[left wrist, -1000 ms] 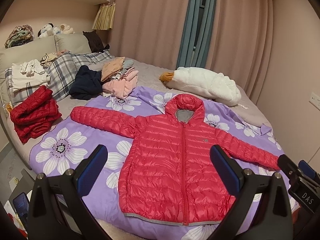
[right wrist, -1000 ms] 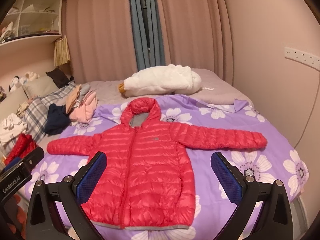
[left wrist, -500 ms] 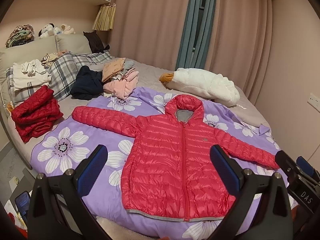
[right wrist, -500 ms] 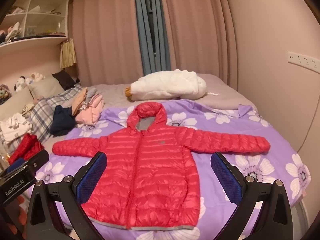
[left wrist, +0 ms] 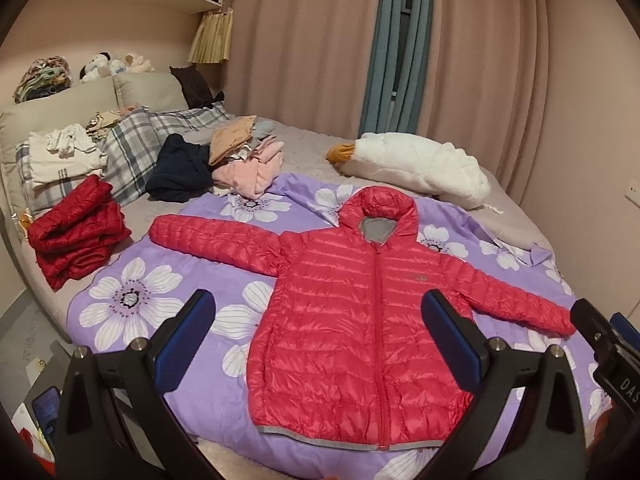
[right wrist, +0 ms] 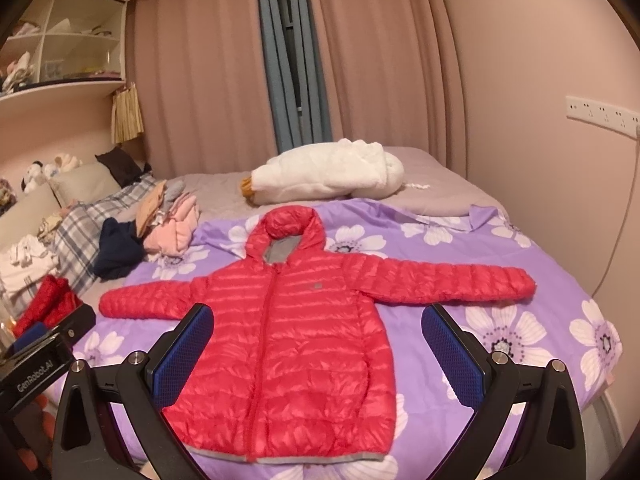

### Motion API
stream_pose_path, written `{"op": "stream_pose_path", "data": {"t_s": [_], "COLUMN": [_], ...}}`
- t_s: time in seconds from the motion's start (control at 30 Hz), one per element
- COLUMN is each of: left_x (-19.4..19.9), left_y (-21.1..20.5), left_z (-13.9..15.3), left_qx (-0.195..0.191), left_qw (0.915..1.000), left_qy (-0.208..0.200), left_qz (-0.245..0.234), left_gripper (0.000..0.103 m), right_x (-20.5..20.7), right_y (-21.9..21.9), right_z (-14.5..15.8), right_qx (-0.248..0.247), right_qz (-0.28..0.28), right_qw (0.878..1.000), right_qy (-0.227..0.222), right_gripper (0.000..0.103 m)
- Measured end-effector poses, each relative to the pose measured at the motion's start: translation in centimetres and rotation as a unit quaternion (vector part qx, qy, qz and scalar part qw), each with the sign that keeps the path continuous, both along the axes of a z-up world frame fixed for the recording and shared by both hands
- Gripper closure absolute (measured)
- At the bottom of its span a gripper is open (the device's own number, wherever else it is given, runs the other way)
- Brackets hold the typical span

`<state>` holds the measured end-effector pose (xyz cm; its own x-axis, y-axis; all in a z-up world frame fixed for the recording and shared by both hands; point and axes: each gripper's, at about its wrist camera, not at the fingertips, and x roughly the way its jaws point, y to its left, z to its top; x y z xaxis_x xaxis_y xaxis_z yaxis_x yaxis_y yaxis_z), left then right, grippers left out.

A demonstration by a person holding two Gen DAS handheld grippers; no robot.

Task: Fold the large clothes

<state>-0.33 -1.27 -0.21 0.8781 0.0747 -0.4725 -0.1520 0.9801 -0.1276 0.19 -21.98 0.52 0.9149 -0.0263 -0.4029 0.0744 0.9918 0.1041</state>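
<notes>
A red hooded puffer jacket (left wrist: pixel 352 312) lies flat, zipped, face up, on a purple flowered sheet (left wrist: pixel 132 300), both sleeves spread wide and the hood away from me. It also shows in the right wrist view (right wrist: pixel 296 340). My left gripper (left wrist: pixel 320 332) is open and empty, held above and short of the jacket's hem. My right gripper (right wrist: pixel 316 344) is open and empty, likewise back from the hem. Neither touches the jacket.
A folded red jacket stack (left wrist: pixel 76 232) lies at the left bed edge. A loose pile of pink and navy clothes (left wrist: pixel 224 168) and plaid pillows (left wrist: pixel 132 152) lie behind it. A white plush goose (left wrist: pixel 416 168) lies beyond the hood. A wall (right wrist: pixel 560 160) runs along the right.
Both grippers have drawn back and risen slightly from the bed, so the jacket sits a little farther off. The jacket has not moved. Both grippers stay open.
</notes>
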Motion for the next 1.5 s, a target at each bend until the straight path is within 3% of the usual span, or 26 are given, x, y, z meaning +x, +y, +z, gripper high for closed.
{"op": "stream_pose_path", "data": {"t_s": [0.2,0.37,0.57,0.63,0.7,0.77,0.83,0.93,1.03,1.1,1.17,1.3,1.4,1.5], "left_x": [2.0,5.1,9.8,12.7,16.4,18.9,21.0,22.3,23.4,24.1,24.6,25.3,25.0,24.9], "left_y": [1.0,1.2,2.1,3.0,4.8,6.3,8.0,9.0,9.6,10.1,10.1,9.5,9.2,10.0], "left_z": [-1.0,-1.7,-2.7,-4.4,-7.3,-9.9,-12.6,-14.5,-15.9,-17.1,-18.4,-19.2,-19.5,-20.1], "left_qx": [-0.073,-0.079,-0.086,-0.097,-0.142,-0.184,-0.228,-0.231,-0.226,-0.25,-0.256,-0.216,-0.183,-0.199], "left_qw": [0.9969,0.9962,0.9961,0.9946,0.9866,0.975,0.9618,0.9601,0.961,0.9519,0.9451,0.9536,0.9615,0.9598], "left_qy": [0.023,0.036,0.006,0.03,0.074,0.119,0.148,0.155,0.157,0.175,0.203,0.209,0.205,0.197], "left_qz": [-0.017,0.002,-0.019,-0.022,-0.03,-0.036,-0.035,-0.026,-0.02,-0.021,0.001,0.017,0.006,0.01], "left_gripper": [0.0,0.0,0.0,0.001,0.002,0.01,0.016,0.021,0.029,0.033,0.037,0.05,0.052,0.057], "right_x": [1.7,3.7,6.4,8.0,9.9,11.9,14.4,16.0,16.5,16.8,16.7,16.0,15.5,15.0], "right_y": [-1.0,-2.8,-6.7,-8.7,-12.1,-15.8,-20.4,-25.3,-28.1,-29.9,-31.9,-35.3,-37.0,-38.0], "right_z": [-0.7,-1.6,-2.3,-2.7,-3.4,-4.5,-6.3,-8.6,-9.7,-10.4,-11.5,-13.9,-16.1,-18.4], "right_qx": [0.026,0.044,0.059,0.073,0.113,0.16,0.221,0.274,0.26,0.261,0.294,0.326,0.376,0.437], "right_qz": [0.01,-0.007,-0.024,-0.037,-0.044,-0.062,-0.084,-0.121,-0.165,-0.185,-0.194,-0.242,-0.23,-0.218], "right_qw": [1.0,0.999,0.998,0.996,0.992,0.984,0.968,0.95,0.946,0.942,0.93,0.907,0.89,0.867], "right_qy": [0.01,0.024,0.028,0.034,0.041,0.054,0.081,0.095,0.1,0.102,0.101,0.115,0.114,0.103], "right_gripper": [0.0,0.0,0.0,0.0,0.0,0.0,0.0,0.0,0.0,0.0,0.0,0.0,0.002,0.007]}}
